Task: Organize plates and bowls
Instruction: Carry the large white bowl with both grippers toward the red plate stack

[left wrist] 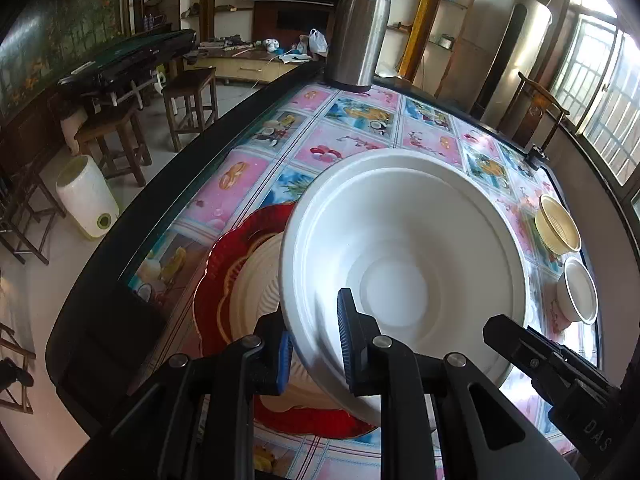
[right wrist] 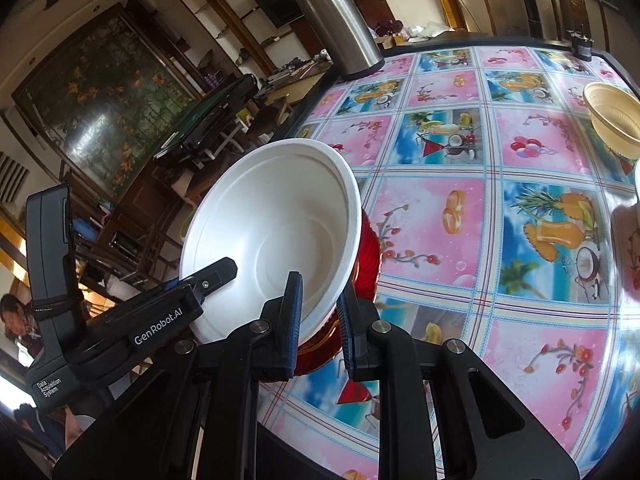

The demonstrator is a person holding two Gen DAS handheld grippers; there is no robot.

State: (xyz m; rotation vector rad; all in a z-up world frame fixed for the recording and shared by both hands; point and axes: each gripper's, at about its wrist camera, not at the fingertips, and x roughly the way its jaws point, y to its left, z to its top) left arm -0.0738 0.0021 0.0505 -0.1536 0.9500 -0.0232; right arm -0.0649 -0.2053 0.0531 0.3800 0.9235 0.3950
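Note:
A large white bowl [left wrist: 404, 256] is held tilted above a red plate [left wrist: 216, 264] that carries a white ribbed plate [left wrist: 256, 284]. My left gripper [left wrist: 314, 344] is shut on the bowl's near rim, one pad inside and one outside. My right gripper [right wrist: 320, 320] is shut on the opposite rim of the same bowl [right wrist: 276, 224], with the red plate [right wrist: 370, 256] behind it. The other gripper shows at the edge of each view. A cream ribbed bowl [left wrist: 558, 224] and a small white bowl [left wrist: 580, 288] stand at the table's right.
A steel thermos [left wrist: 358, 32] stands at the table's far edge. The table has a fruit-patterned cloth [right wrist: 480, 208] under glass and a dark rim. Wooden stools [left wrist: 188, 100] and a white bin [left wrist: 86, 196] stand on the floor to the left.

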